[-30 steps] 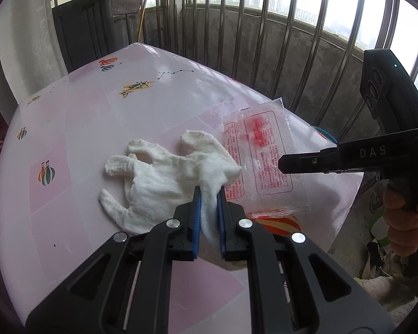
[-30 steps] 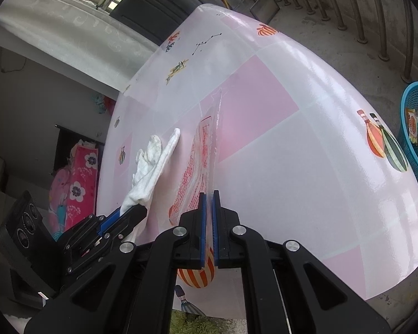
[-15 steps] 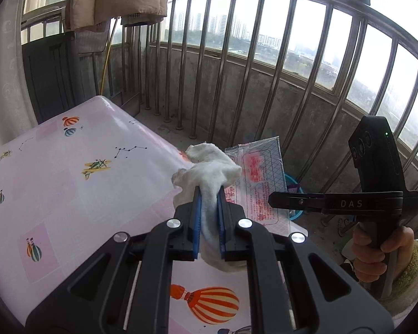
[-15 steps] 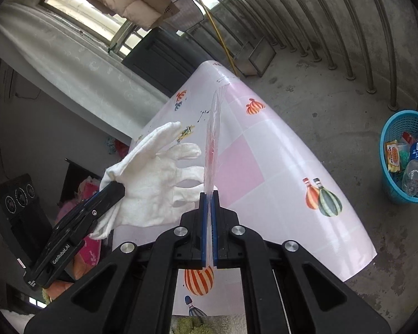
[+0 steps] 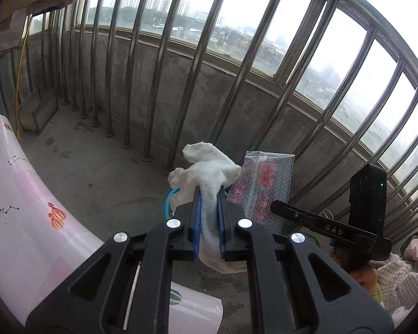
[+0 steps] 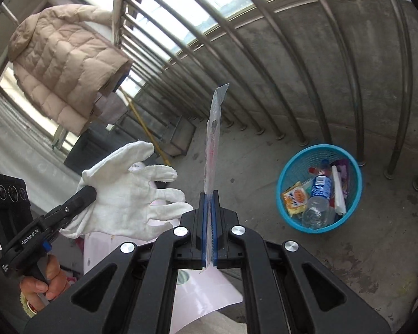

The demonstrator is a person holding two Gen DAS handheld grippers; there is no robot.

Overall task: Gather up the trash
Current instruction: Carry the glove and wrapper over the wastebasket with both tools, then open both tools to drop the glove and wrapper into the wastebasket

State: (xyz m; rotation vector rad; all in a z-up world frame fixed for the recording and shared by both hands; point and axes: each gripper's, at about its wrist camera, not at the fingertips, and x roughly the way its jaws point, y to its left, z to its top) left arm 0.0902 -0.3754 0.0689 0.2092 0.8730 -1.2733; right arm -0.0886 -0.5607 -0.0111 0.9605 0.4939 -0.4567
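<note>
The left tongs (image 5: 209, 217) pinch a white cotton glove (image 6: 125, 194), held in the air beyond the pink surface (image 5: 19, 222). Beside it, the right tongs (image 6: 208, 222) are clamped on a clear plastic wrapper (image 6: 213, 144), standing upright. Farther right, a blue basket (image 6: 319, 188), seemingly holding bottles and packets, sits on the concrete floor.

White glove (image 6: 125, 194): soft woven cloth, matt, slightly fuzzy. Packet (image 5: 260, 186): thin clear plastic film, glossy, red print. Basket (image 6: 348, 164): blue plastic mesh. Worktop (image 5: 22, 222): covered in smooth, glossy pink printed sheet. Railing bars (image 5: 164, 64): polished metal. Floor (image 6: 390, 236) and low wall: rough, stained concrete. Hanging jacket (image 6: 61, 64): quilted beige fabric, matt.
</note>
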